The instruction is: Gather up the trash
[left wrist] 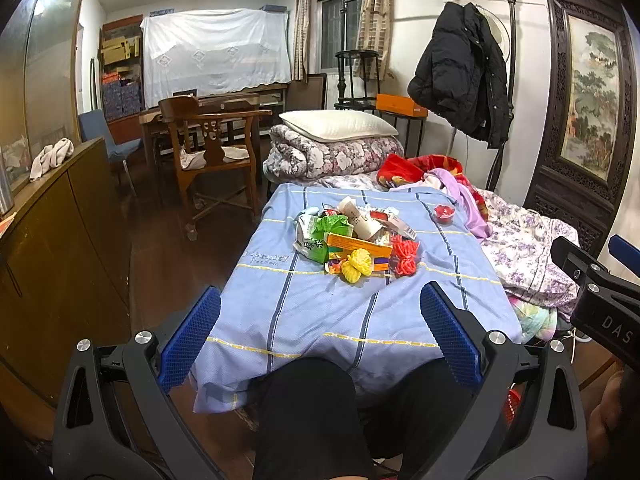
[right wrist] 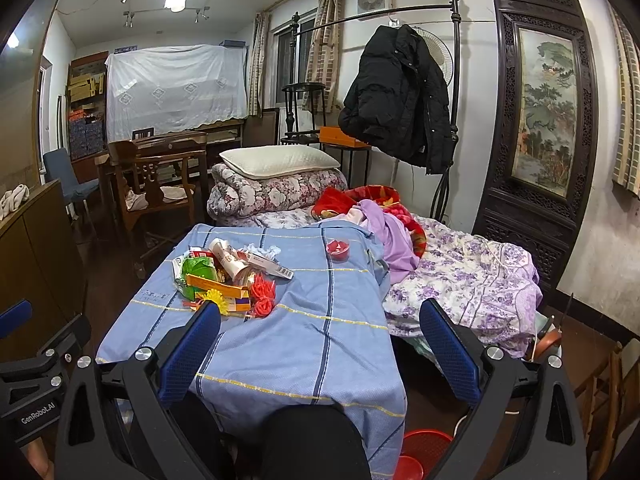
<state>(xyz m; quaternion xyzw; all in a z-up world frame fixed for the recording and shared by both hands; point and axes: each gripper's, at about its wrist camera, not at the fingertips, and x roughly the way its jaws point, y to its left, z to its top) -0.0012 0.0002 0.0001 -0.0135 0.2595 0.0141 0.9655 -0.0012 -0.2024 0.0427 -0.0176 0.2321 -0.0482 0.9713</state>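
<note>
Left wrist: trash pile (left wrist: 354, 240) beyond parted left gripper (left wrist: 320, 312).

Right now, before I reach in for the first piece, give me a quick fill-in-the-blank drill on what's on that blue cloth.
1. The trash pile lies on a ____ checked cloth.
2. Apart from the pile, to its right, stands a small ____ cup.
3. The left gripper and right gripper both have their jaws ____.
4. At the near edge of the pile, a yellow mesh bundle lies beside a ____ one.

Missing words: blue; red; open; red
</note>
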